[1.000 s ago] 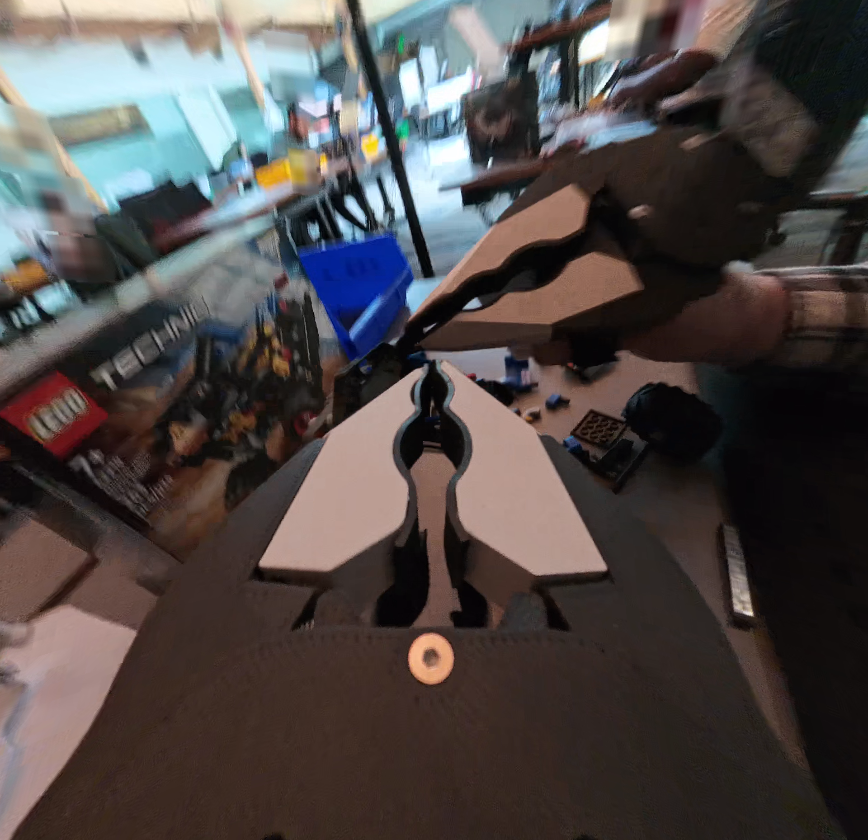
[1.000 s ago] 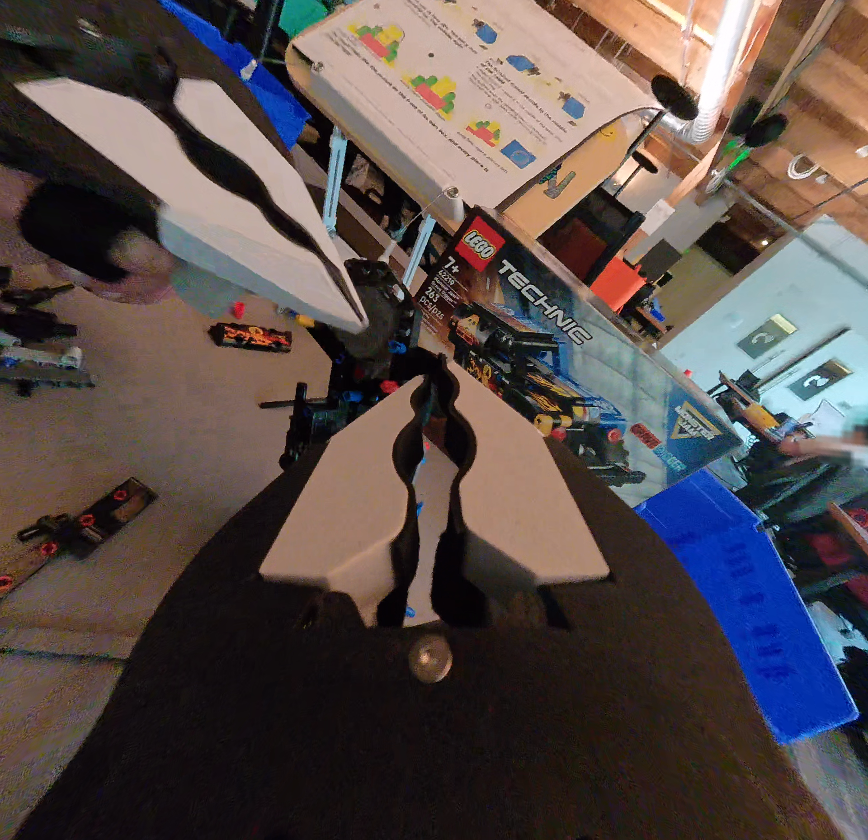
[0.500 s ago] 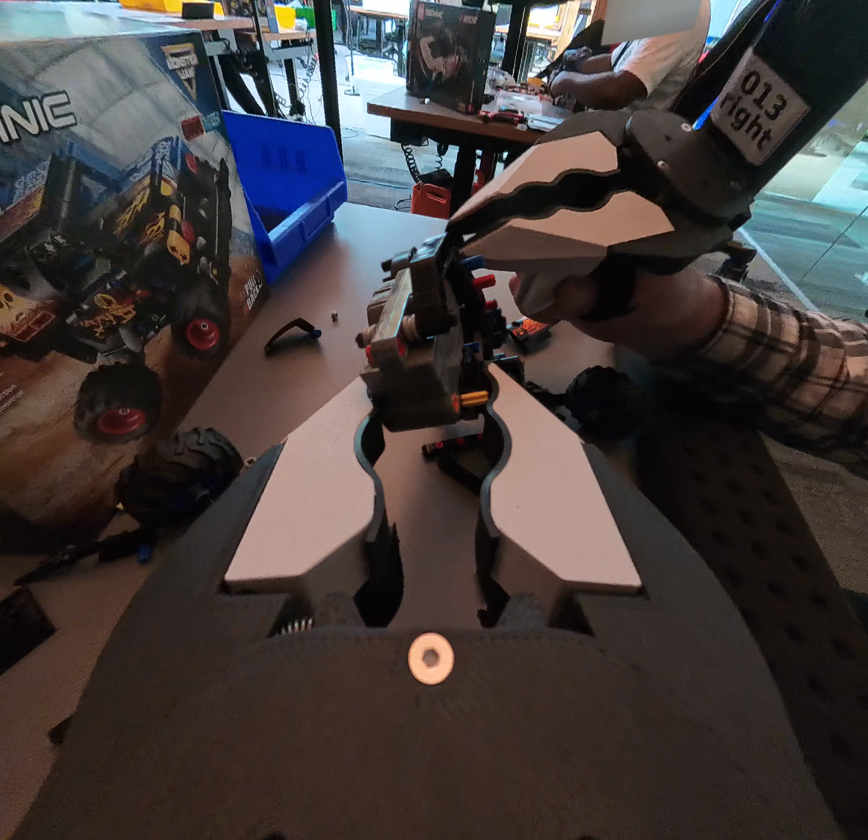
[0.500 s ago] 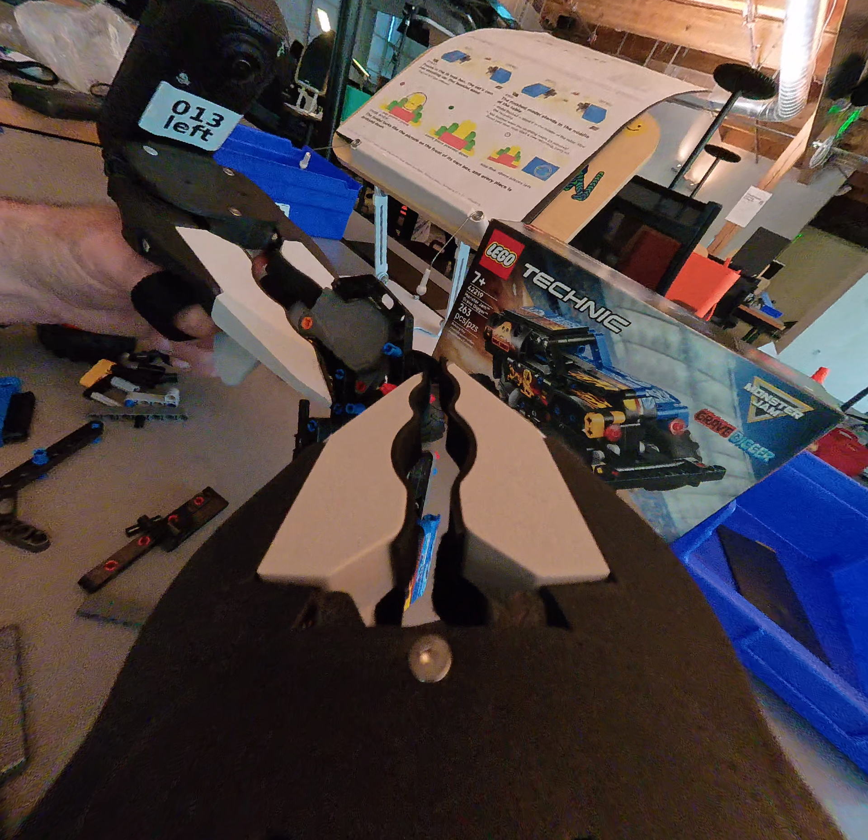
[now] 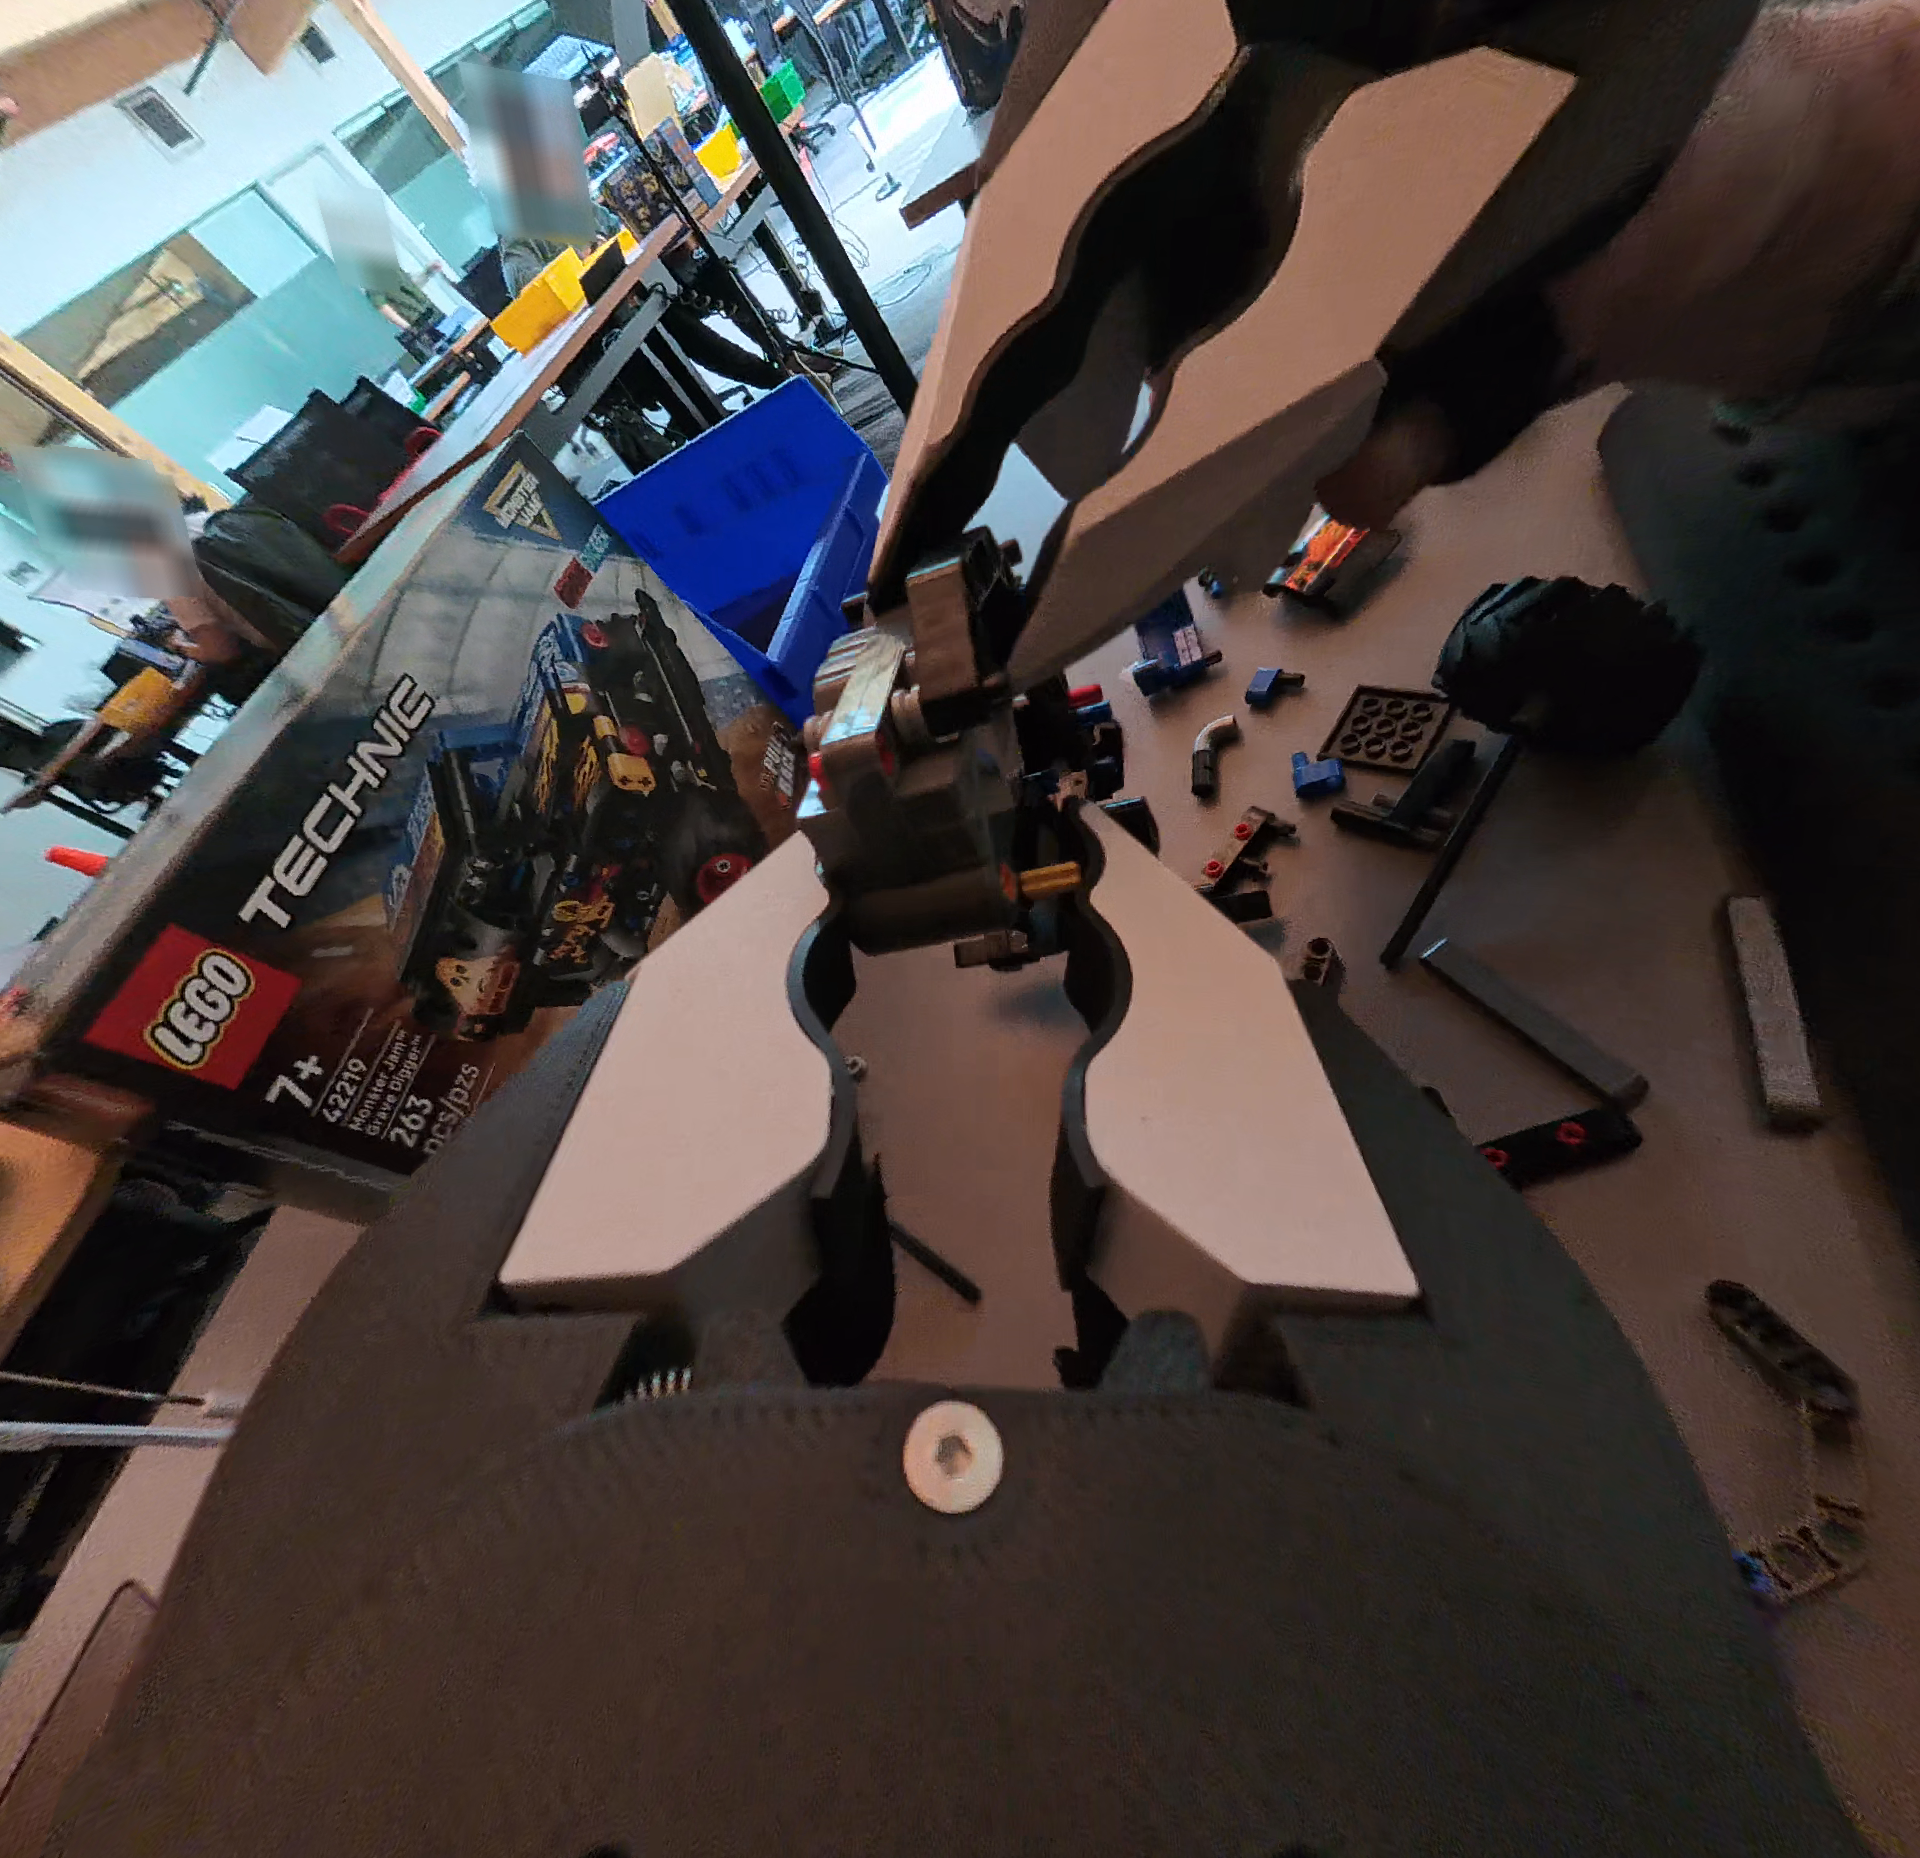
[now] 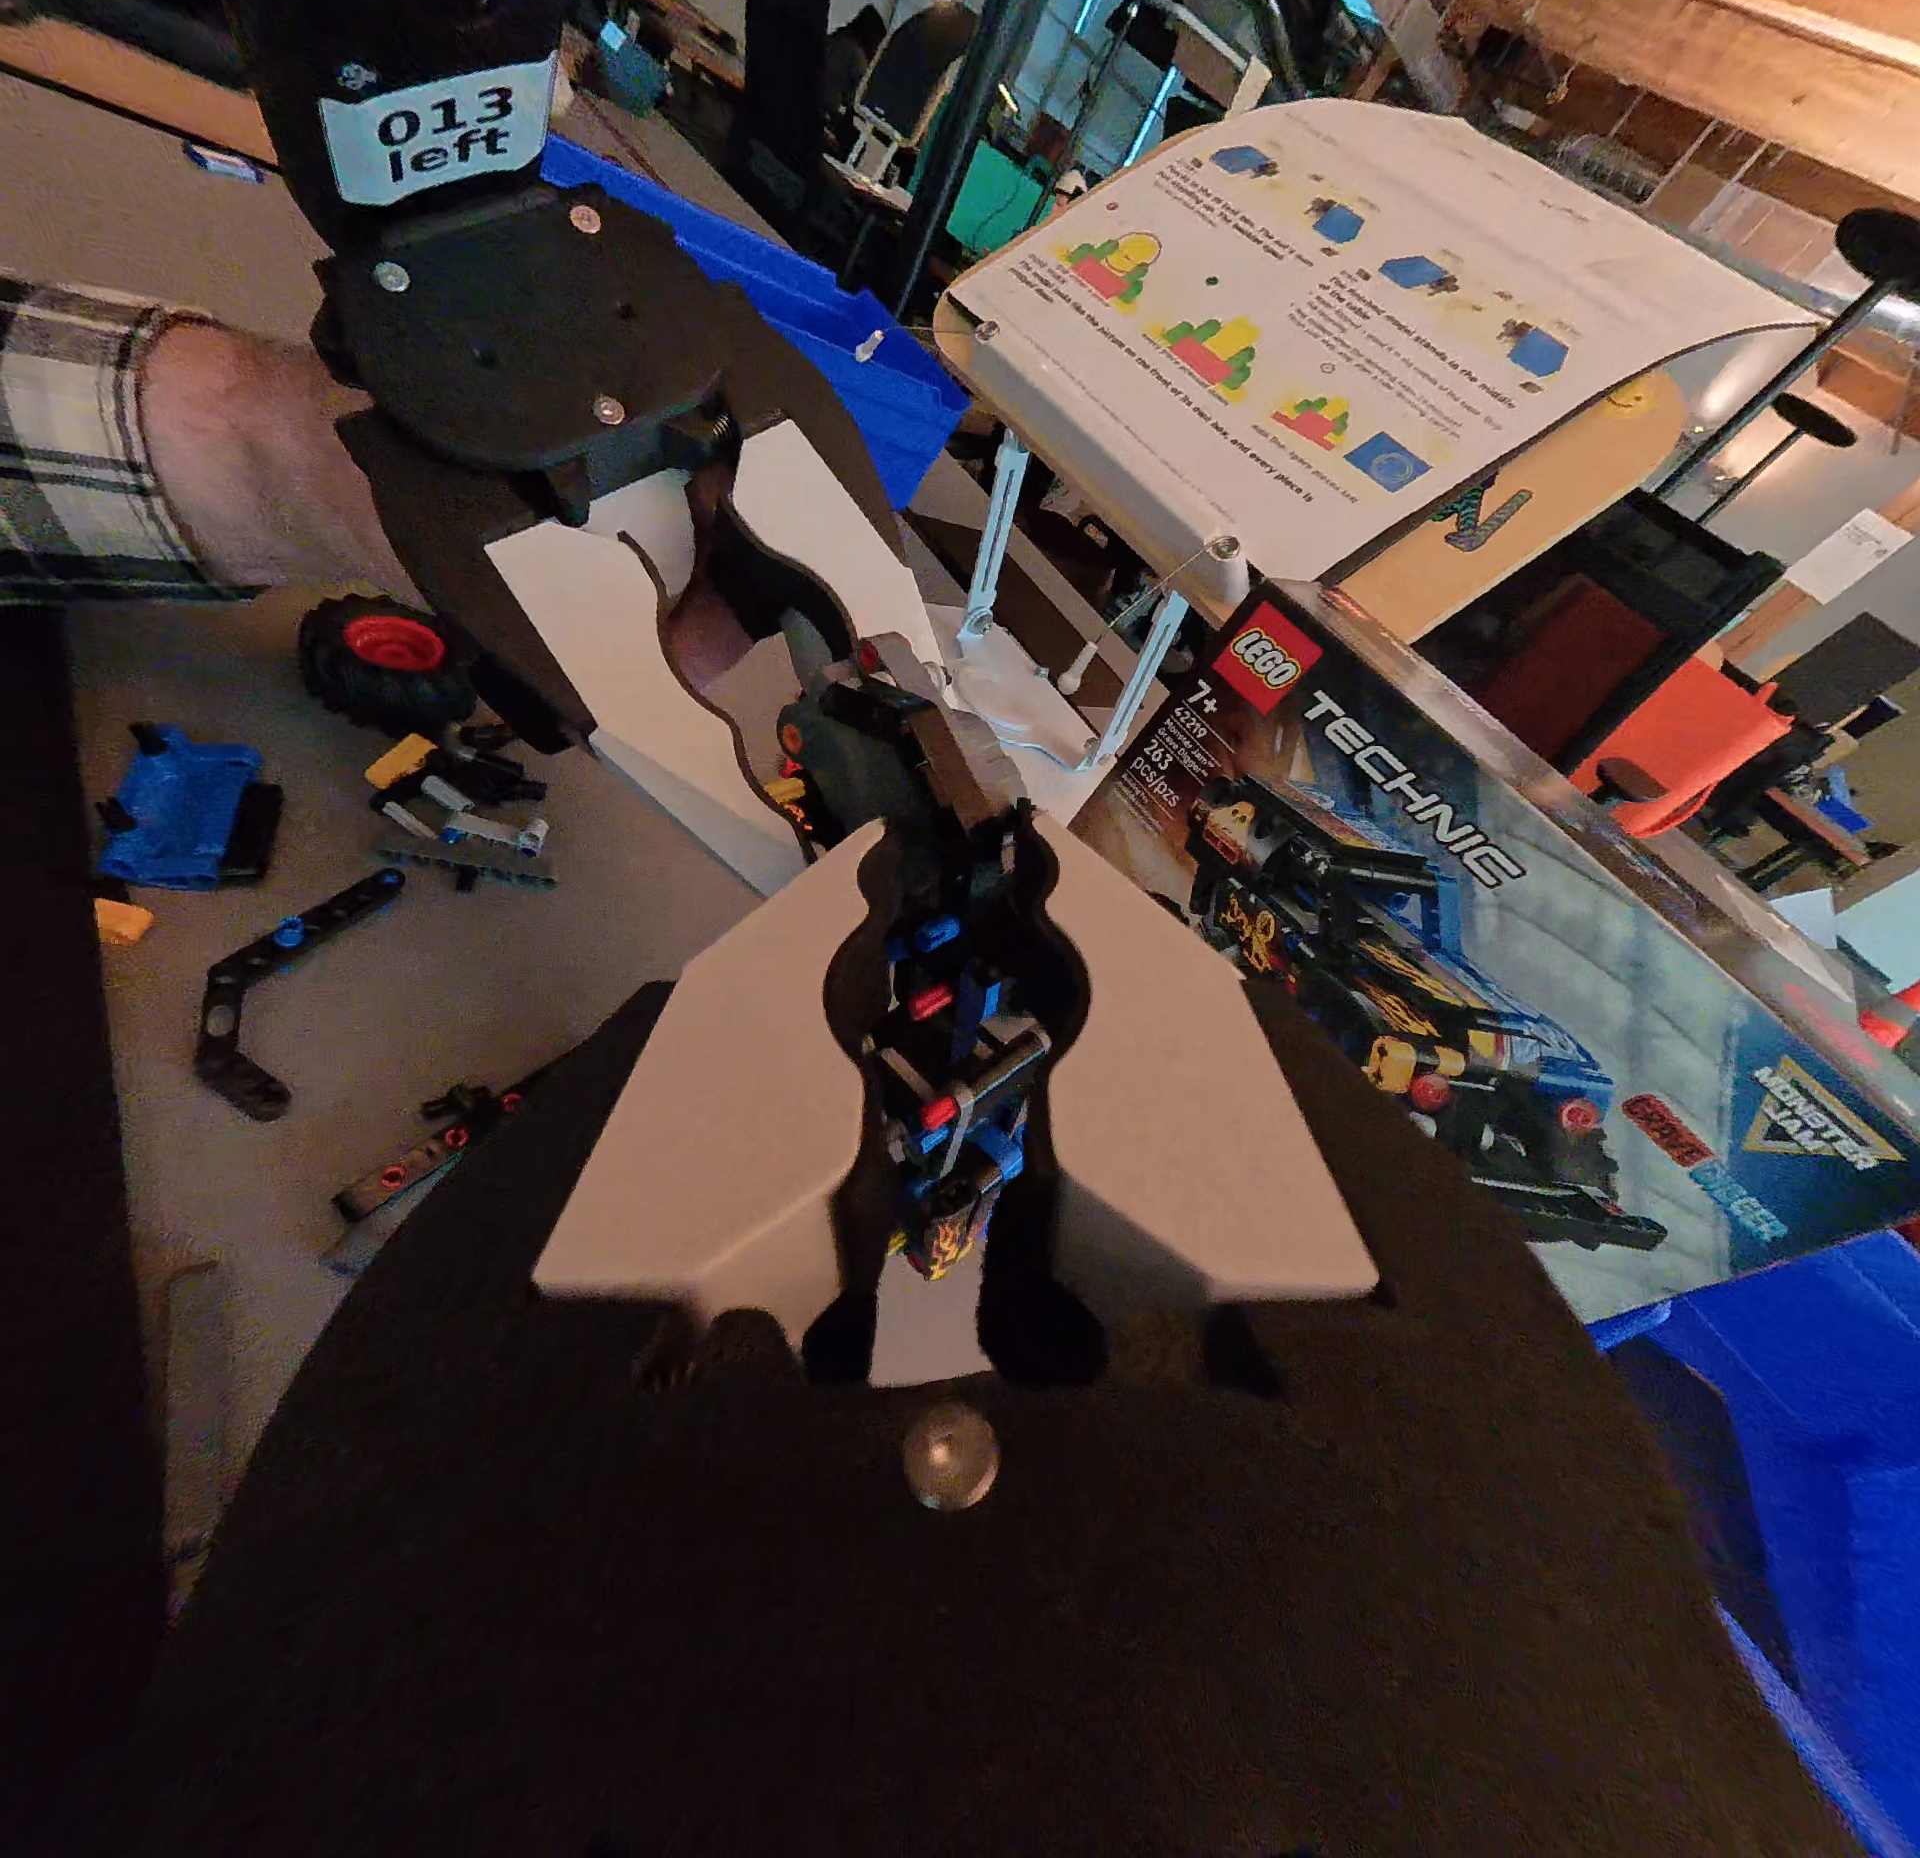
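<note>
Both tongs grip one part-built brick model, held above the bench. Left tongs close on its grey block; right tongs clamp its black-and-blue frame. At ten o'clock from the model stands the toy set box; beyond it, at twelve o'clock, a blue bin, contents unseen. Loose pieces lie at three o'clock.
</note>
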`<state>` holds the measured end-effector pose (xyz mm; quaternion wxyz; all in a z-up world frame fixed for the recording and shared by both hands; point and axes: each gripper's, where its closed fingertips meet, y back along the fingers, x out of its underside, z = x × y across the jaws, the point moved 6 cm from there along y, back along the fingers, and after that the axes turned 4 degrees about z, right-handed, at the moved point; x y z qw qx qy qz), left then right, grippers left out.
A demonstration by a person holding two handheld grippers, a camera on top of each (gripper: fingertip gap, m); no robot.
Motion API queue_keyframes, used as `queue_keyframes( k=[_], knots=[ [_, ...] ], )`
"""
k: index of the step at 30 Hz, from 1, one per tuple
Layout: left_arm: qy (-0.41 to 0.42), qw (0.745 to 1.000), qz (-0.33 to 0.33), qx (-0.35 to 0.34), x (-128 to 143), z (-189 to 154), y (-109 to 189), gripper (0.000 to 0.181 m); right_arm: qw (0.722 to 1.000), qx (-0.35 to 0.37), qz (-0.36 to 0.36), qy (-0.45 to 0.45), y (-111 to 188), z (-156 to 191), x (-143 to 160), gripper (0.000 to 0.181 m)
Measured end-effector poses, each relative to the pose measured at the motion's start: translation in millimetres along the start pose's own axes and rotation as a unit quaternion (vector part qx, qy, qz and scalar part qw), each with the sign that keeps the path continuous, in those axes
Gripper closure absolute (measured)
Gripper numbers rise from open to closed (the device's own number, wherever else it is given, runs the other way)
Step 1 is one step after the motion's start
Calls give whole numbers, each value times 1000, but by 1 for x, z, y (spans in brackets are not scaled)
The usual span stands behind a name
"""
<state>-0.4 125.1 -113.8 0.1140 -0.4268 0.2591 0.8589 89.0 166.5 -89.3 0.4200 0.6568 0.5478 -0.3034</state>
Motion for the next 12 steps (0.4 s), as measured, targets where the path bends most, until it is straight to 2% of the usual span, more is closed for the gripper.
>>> queue_keyframes(
  k=[4,7,12],
  knots=[
    [62,996,-52,40,-7,2,7,142,1000,2,-13,14,7,0,-1,172],
    [94,991,-86,46,-10,6,15,152,999,21,4,50,7,5,1,173],
    [64,995,-62,49,-6,-4,8,154,997,-2,29,70,10,12,0,172]
  ],
)
